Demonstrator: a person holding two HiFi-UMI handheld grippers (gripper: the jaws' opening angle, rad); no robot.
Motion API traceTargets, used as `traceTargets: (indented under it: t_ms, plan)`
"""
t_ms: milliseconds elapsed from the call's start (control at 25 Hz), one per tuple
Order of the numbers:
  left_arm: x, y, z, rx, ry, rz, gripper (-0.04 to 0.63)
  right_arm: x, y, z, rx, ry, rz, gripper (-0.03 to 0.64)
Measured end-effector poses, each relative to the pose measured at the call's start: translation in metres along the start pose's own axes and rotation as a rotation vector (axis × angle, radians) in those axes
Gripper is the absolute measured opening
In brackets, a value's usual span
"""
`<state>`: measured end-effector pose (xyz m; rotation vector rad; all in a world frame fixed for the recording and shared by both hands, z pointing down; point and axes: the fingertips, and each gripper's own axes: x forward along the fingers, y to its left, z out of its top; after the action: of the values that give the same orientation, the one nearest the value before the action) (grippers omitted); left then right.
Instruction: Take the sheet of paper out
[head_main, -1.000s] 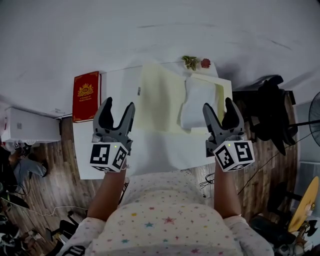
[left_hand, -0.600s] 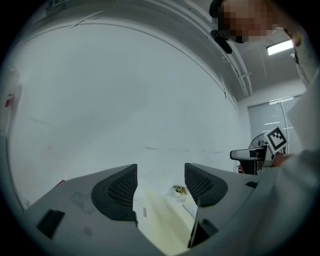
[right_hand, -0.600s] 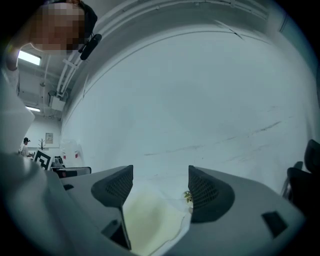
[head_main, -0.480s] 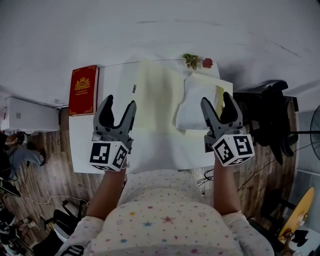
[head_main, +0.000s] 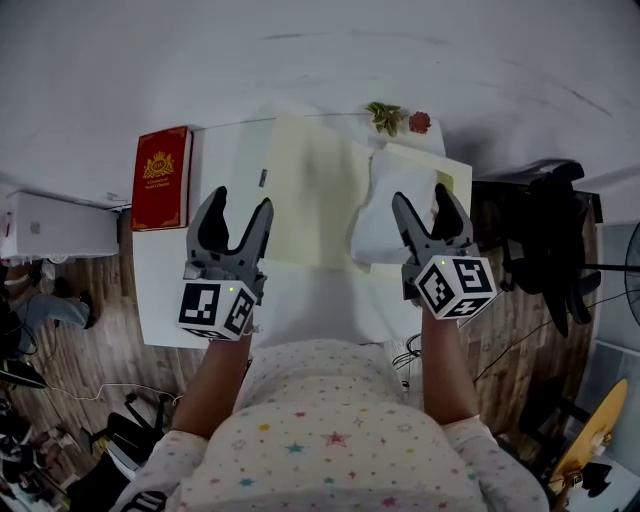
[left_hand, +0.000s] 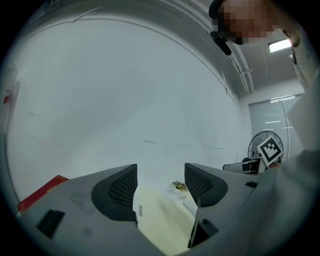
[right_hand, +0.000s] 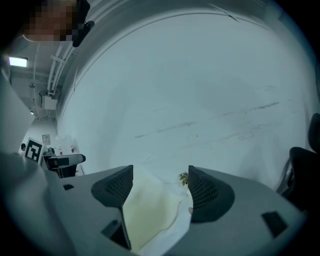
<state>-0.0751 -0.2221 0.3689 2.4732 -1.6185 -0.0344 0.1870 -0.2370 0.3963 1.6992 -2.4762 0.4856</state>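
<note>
Grey jaws on both tools stand spread, nothing pinched between them. The left gripper (head_main: 240, 205) hovers over the near part of the white table (head_main: 165, 300), and the right gripper (head_main: 423, 198) hangs above the sheet of paper (head_main: 378, 205). That white sheet lies rumpled on the right half of an open pale-yellow folder (head_main: 305, 200), mid-table. Farther left rests a red book (head_main: 160, 178) — and at the far edge a small green sprig (head_main: 383, 118) sits beside a red bloom (head_main: 420, 122).
</note>
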Motion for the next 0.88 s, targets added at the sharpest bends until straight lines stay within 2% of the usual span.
traceTargets:
  t_ms: [400, 880]
  plan:
    - [0.017, 0.007, -0.024, -0.018, 0.04, -0.006, 0.273, 0.044, -0.022, -0.061, 0.036, 0.148, -0.031, 0.316]
    - [0.021, 0.019, -0.047, -0.026, 0.087, 0.029, 0.273, 0.081, -0.048, -0.132, 0.059, 0.341, -0.114, 0.311]
